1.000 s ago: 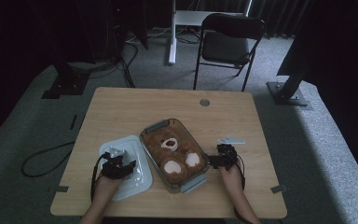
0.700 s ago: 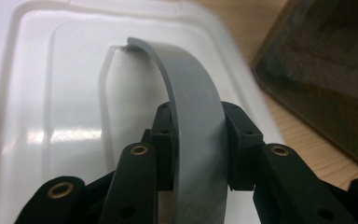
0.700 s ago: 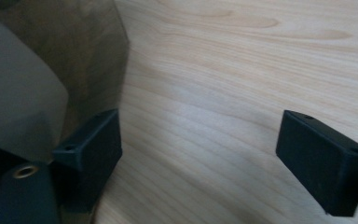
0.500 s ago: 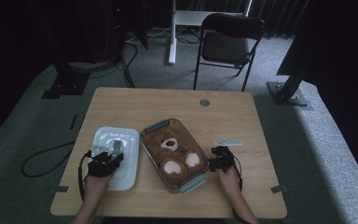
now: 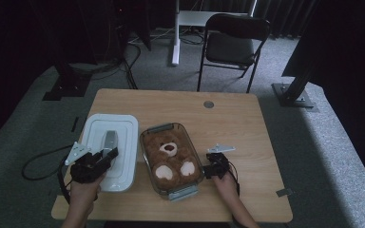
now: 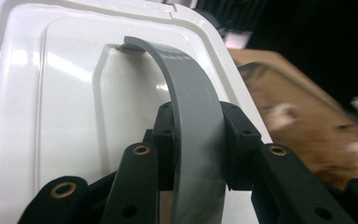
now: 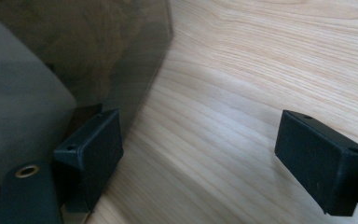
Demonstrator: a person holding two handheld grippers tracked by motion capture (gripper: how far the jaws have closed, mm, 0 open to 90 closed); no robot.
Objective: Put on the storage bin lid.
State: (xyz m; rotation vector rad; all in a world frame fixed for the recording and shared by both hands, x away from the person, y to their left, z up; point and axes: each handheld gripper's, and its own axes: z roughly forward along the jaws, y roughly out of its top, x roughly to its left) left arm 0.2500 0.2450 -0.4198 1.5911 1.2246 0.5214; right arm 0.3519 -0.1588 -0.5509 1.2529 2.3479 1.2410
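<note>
The white lid (image 5: 110, 151) lies on the wooden counter (image 5: 233, 118); left tongs (image 6: 200, 140) grip its grey handle (image 6: 186, 107), right tongs (image 7: 214, 149) are open. A chair (image 5: 235, 40) stands on grey carpet (image 5: 328, 142).

— What does the room look like?
— Dim. A grey carpet floor (image 5: 323, 142) lies all around a light wooden table (image 5: 233, 118), which has a small round grommet (image 5: 208, 104) near its far edge.
— Any furniture?
— A dark folding chair (image 5: 235, 42) stands beyond the table, near a white post (image 5: 175, 33). Black curtains (image 5: 342, 42) hang at the right, with a black stand base (image 5: 292, 95) below them.
— And the light?
— A pale band falls across the carpet at the right.
</note>
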